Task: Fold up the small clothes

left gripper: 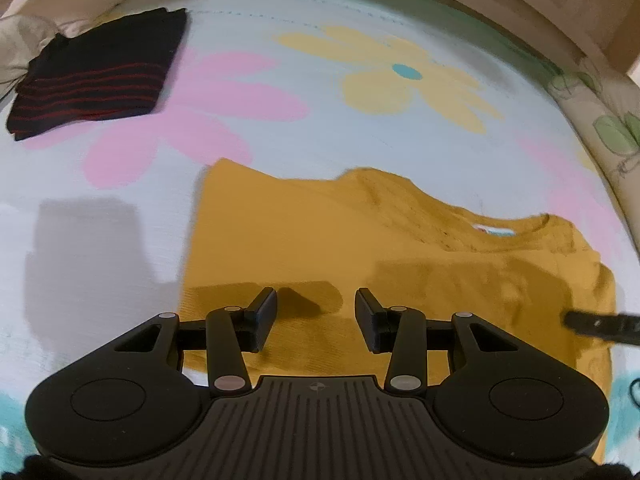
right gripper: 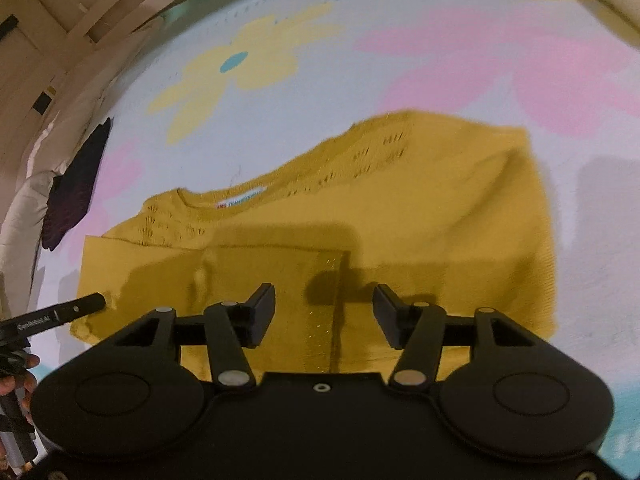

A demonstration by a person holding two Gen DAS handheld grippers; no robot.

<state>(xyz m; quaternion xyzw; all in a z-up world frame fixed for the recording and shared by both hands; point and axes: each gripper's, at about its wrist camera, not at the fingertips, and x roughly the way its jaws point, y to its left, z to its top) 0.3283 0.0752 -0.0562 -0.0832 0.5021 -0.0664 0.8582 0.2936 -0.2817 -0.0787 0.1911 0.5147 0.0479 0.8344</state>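
A mustard-yellow knit top (left gripper: 360, 248) lies flat on a pale blue flowered sheet (left gripper: 280, 140), collar and label toward the right in the left wrist view. My left gripper (left gripper: 316, 316) is open and empty just above its near part. In the right wrist view the same top (right gripper: 420, 208) lies with a sleeve folded across its front (right gripper: 280, 280). My right gripper (right gripper: 324, 312) is open and empty above that folded sleeve. Each gripper's finger shows at the edge of the other's view, the left finger (right gripper: 60, 314) and the right finger (left gripper: 600, 322).
A folded black garment with red stripes (left gripper: 100, 76) lies at the far left of the sheet, also seen in the right wrist view (right gripper: 76, 184). A bunched beige cloth (left gripper: 24, 40) lies beyond it. A leaf-patterned cover (left gripper: 608, 128) borders the sheet on the right.
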